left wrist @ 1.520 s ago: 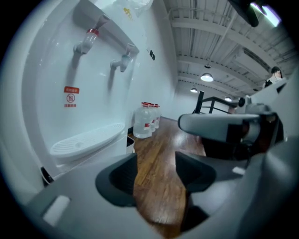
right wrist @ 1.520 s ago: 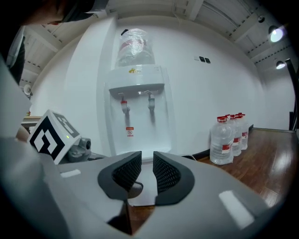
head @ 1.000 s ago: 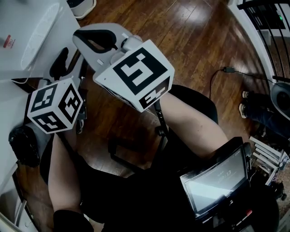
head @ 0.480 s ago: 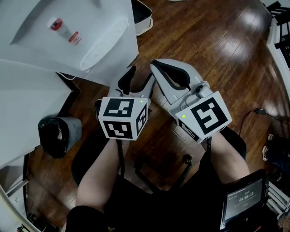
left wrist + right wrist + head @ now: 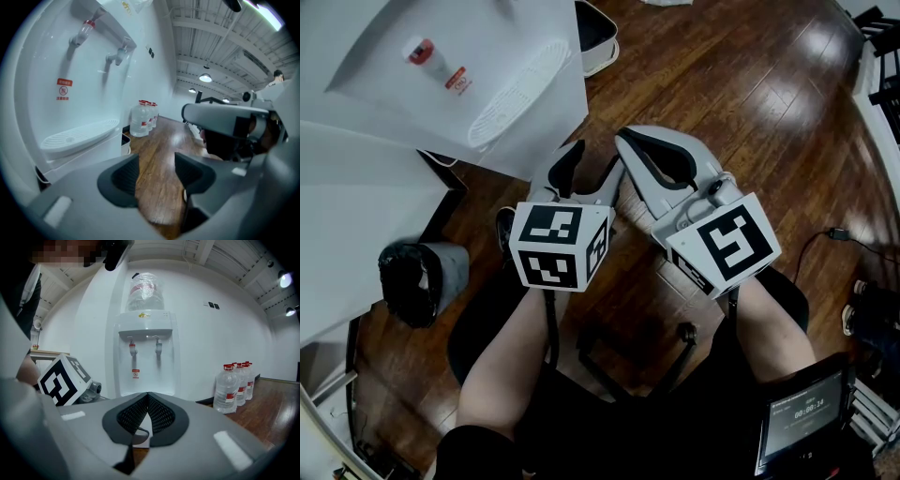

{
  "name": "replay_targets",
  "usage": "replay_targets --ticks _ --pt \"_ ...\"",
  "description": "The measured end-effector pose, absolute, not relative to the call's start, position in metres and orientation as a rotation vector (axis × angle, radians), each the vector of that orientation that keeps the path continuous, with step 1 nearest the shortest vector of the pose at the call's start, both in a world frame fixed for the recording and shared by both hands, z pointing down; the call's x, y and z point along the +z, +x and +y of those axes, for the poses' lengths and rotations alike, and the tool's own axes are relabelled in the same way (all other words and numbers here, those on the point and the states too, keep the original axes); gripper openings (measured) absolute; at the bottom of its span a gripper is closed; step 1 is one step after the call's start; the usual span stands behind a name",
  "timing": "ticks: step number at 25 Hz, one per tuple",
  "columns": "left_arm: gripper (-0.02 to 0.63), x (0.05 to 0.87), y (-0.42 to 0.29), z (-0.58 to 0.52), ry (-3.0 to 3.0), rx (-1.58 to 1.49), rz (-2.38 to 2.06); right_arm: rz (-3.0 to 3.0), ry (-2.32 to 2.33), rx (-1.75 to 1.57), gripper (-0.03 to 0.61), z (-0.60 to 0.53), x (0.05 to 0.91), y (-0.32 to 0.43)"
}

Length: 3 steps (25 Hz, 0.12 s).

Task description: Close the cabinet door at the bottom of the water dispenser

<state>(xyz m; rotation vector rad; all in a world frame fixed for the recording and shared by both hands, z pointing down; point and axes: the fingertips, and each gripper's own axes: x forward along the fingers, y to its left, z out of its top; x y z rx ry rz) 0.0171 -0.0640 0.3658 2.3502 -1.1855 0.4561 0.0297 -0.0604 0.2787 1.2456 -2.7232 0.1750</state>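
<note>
The white water dispenser fills the top left of the head view, its drip tray facing me. Its two taps and top bottle show in the right gripper view; its lower front is hidden behind that gripper. A white panel stands off its lower left past a dark gap; whether this is the cabinet door I cannot tell. My left gripper hovers just right of the drip tray, open, with only floor between its fingers. My right gripper is shut on nothing, beside the left one.
A black waste bin stands on the wooden floor by the white panel. Several water bottles line the wall right of the dispenser. A small container sits beside the dispenser. A tablet and a cable lie at the right.
The head view has swung so the dispenser now fills the top left and both grippers sit side by side. Over the last half second almost nothing moved.
</note>
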Motion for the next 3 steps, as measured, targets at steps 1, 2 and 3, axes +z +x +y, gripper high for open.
replay_targets --ticks 1,2,3 --pt "0.258 0.3658 0.0173 -0.0633 2.351 0.458 -1.186 -2.724 1.246 0.174 0.005 -0.0597 0.2786 0.0302" --pt "0.258 0.3658 0.0176 -0.0626 2.353 0.461 -1.187 -2.724 1.247 0.173 0.005 -0.0589 0.2784 0.0307" --pt "0.258 0.3658 0.0178 -0.0619 2.354 0.463 -1.188 -2.724 1.247 0.173 0.005 -0.0582 0.2781 0.0312"
